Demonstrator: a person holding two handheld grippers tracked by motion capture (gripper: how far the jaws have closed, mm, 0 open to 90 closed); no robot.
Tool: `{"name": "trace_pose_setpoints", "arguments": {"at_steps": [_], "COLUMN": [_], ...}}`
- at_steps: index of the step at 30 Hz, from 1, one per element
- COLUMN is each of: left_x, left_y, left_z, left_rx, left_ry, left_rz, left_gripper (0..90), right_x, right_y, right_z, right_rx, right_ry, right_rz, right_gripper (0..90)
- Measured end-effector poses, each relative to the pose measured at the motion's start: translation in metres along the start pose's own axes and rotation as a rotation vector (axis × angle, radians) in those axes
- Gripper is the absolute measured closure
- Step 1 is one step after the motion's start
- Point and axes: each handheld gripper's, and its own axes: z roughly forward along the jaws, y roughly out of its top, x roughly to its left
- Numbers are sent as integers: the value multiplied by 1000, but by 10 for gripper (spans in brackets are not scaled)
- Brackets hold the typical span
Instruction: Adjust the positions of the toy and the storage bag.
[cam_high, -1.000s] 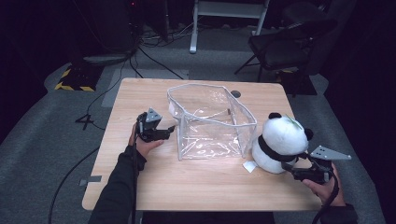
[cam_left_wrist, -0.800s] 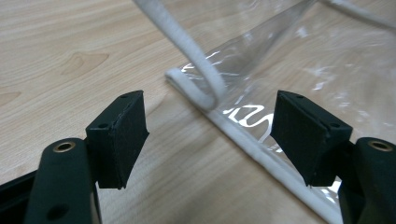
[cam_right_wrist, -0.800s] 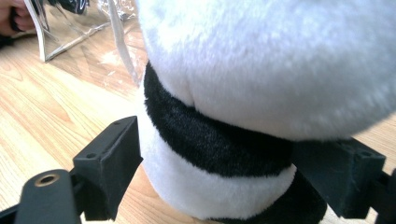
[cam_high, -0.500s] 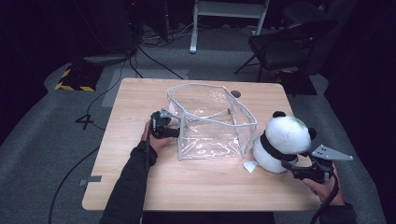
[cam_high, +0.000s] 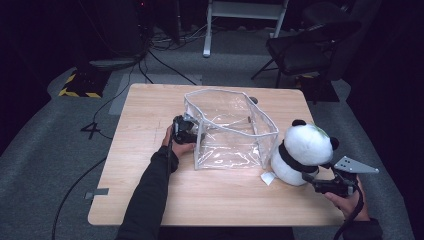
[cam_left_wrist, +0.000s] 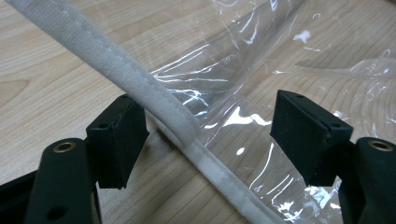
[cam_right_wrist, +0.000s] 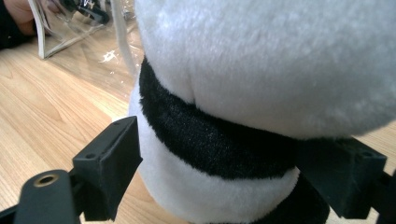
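A: Wooden surface (cam_high: 150, 200), dark room behind. Where's the bag?

B: Clear plastic bag (cam_high: 227, 132) stands open mid-surface. Left tongs (cam_left_wrist: 210, 135) are apart, straddling its white trimmed edge (cam_left_wrist: 154, 95); one pad touches the trim.

A: Panda?

B: Plush panda (cam_high: 302, 152) sits upright just right of the bag. Right tongs (cam_right_wrist: 233, 172) are spread around its body, at the black band (cam_right_wrist: 219, 140).

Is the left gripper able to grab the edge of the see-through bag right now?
Probably yes. The left gripper is open, and the clear bag's white trim already lies between its jaws, close to one pad, with nothing blocking. Closing should catch it.
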Motion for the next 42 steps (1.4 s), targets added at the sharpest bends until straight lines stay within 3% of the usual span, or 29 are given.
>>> {"name": "trace_pose_setpoints", "arguments": {"at_steps": [4, 6, 9, 13, 16, 20, 23, 25, 28, 30, 34, 39, 42], "left_x": [3, 5, 4, 1, -4, -10, -16, -21, -28, -31, -35, -34, -33], "left_y": [-2, -6, -14, -27, -40, -60, -76, -90, -103, -111, -122, -134, -138], "left_z": [-14, -26, -46, -71, -88, -105, -113, -116, -118, -120, -130, -138, -139], "left_rx": [9, 5, -2, -14, -15, -12, 8, 27, 105, 138, 121, 106, 83], "left_ry": [32, 27, 40, 27, 24, 12, 5, -12, 13, 8, 13, -29, -25], "left_rz": [21, 17, 55, 62, 93, 85, 93, 76, 125, 155, 147, 107, 106], "left_gripper": [251, 247, 242, 228, 210, 196, 187, 163, 164, 168, 163, 161, 157], "right_x": [0, -1, -1, -1, 1, -1, -4, -6, -7, -7, -7, -6, -6], "right_y": [-1, -1, -1, 1, 3, 4, 2, 1, 3, 6, 14, 22, 25], "right_z": [-3, -4, -9, -14, -19, -26, -31, -35, -40, -44, -52, -50, -48], "right_rx": [2, 2, -3, -2, 2, 5, -2, -5, -23, -43, -93, -99, -102], "right_ry": [2, 2, -6, -18, -21, -21, -13, -23, -32, -34, -20, -27, -32], "right_rz": [-5, -5, -7, -21, -35, -38, -27, -26, -23, -24, -29, -39, -40], "right_gripper": [184, 189, 190, 190, 189, 186, 179, 174, 169, 164, 161, 160, 155]}}
